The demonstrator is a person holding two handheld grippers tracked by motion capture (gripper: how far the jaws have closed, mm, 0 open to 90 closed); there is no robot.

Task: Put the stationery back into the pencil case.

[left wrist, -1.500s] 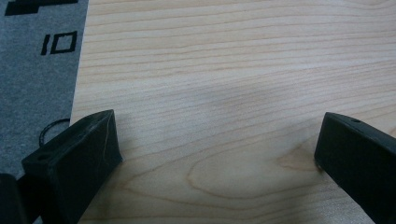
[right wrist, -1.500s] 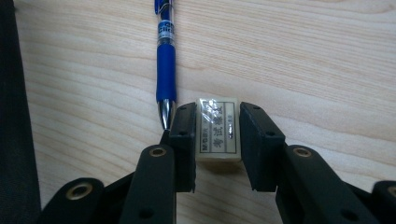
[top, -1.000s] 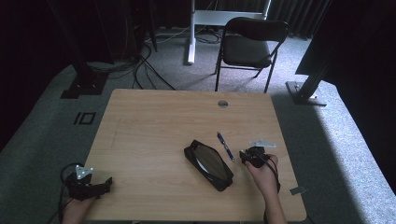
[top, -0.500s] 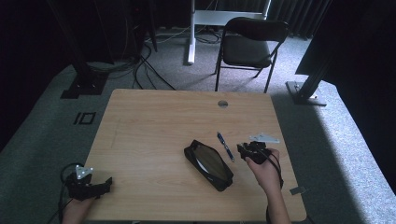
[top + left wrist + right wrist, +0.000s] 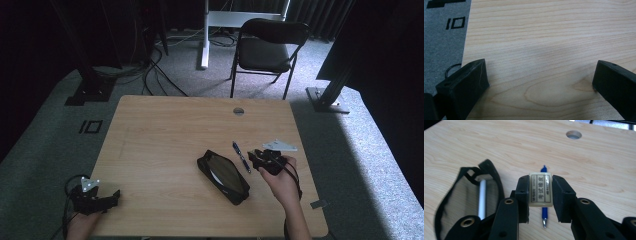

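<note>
Right claw is clamping an eraser above the blue pen, beside the open pencil case. Left claw is sitting spread apart over bare table. Grip looks shallow; the eraser risks slipping out short of the case.

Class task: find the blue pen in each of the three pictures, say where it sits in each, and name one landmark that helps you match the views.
High view: the slim blue pen lies right of centre on the table, between the black mesh pencil case and the right gripper.
Left gripper view: not in it.
Right gripper view: the pen lies centre, partly behind the white labelled eraser held by the fingers.
Shared landmark: the round cable hole in the table.
</note>
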